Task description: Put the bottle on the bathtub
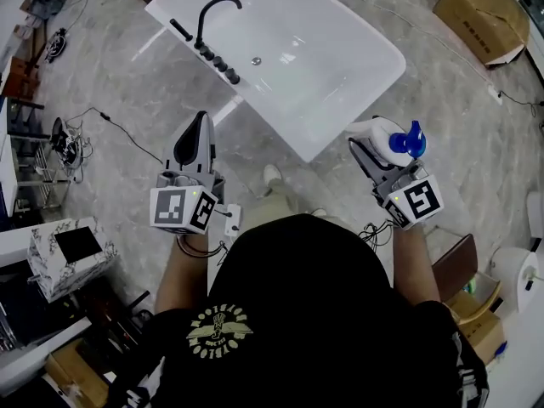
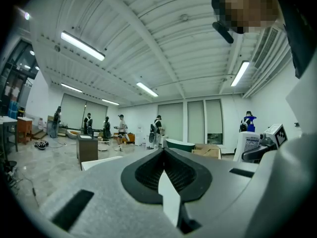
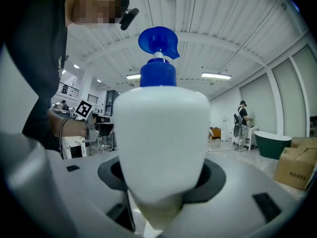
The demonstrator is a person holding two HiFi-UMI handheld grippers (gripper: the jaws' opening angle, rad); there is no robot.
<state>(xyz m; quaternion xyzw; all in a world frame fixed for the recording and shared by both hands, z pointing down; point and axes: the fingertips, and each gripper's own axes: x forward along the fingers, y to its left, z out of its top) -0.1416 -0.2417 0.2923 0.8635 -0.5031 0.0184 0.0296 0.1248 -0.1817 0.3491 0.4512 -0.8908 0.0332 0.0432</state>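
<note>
My right gripper (image 1: 364, 149) is clamped on the bottle (image 1: 380, 130). In the right gripper view the jaws of the right gripper (image 3: 157, 185) press against both sides of the white bottle (image 3: 161, 133), low on its body. The bottle stands upright with its blue pump head (image 3: 158, 43) on top. From the head view I hold it at about 2 o'clock from me. It is just off the near corner of the bathtub (image 1: 340, 66) and not resting on the rim.

My left gripper (image 1: 201, 122) is out at about 11 o'clock. Its jaws are closed together with nothing between them. The left gripper view shows this plainly, with the two halves of the left gripper (image 2: 163, 155) meeting at a point.

The white bathtub lies at 12 o'clock, set at a slant on the marbled floor (image 1: 110, 83). A black faucet (image 1: 208, 15) rises from its far left rim. A cardboard box (image 1: 480, 11) sits well beyond the tub at about 1 o'clock. Several people (image 2: 120, 128) stand far off across the room in the left gripper view.
</note>
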